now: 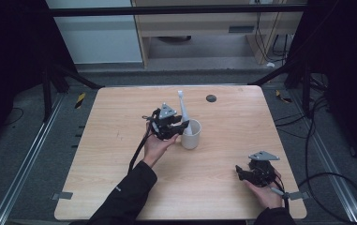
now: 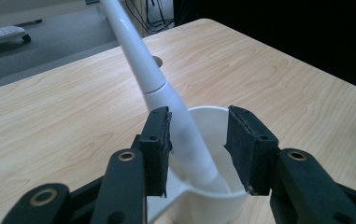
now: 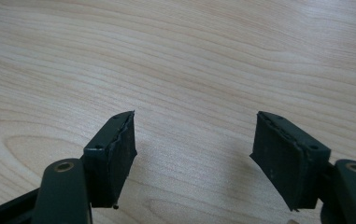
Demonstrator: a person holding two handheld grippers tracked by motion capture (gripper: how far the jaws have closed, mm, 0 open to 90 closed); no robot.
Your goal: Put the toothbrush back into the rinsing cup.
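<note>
Right gripper (image 1: 247, 173): nearest the camera, low on the near right part of the table, held in the person's right hand. Jaws spread wide in the right gripper view, bare wood grain between the pads (image 3: 115, 156), nothing gripped.

Left gripper (image 1: 175, 129): up near mid-table, held in the left hand (image 1: 153, 146), nose right at the cup. Jaws parted, one on each side of the toothbrush handle.

Grip state, left: released. Left pad (image 2: 159, 149) sits against or just beside the handle, right pad (image 2: 243, 147) well clear with a gap showing, so no squeeze on it.

Toothbrush (image 2: 166, 100): white electric type, standing in the cup, between the left gripper's jaws. Base down inside, long neck leaning up and away from the gripper toward the far edge.

Cup (image 1: 191, 134): white, upright, directly ahead of the left gripper's tips and just under them, well apart from the right gripper. Small lip or handle stub pointing back toward the gripper in the left gripper view.

Table (image 1: 223, 154): light wood, dark round plug (image 1: 211, 98) near the far edge, beyond the cup.

Cable (image 1: 137, 151): black, trailing from the left gripper back along the sleeve.
</note>
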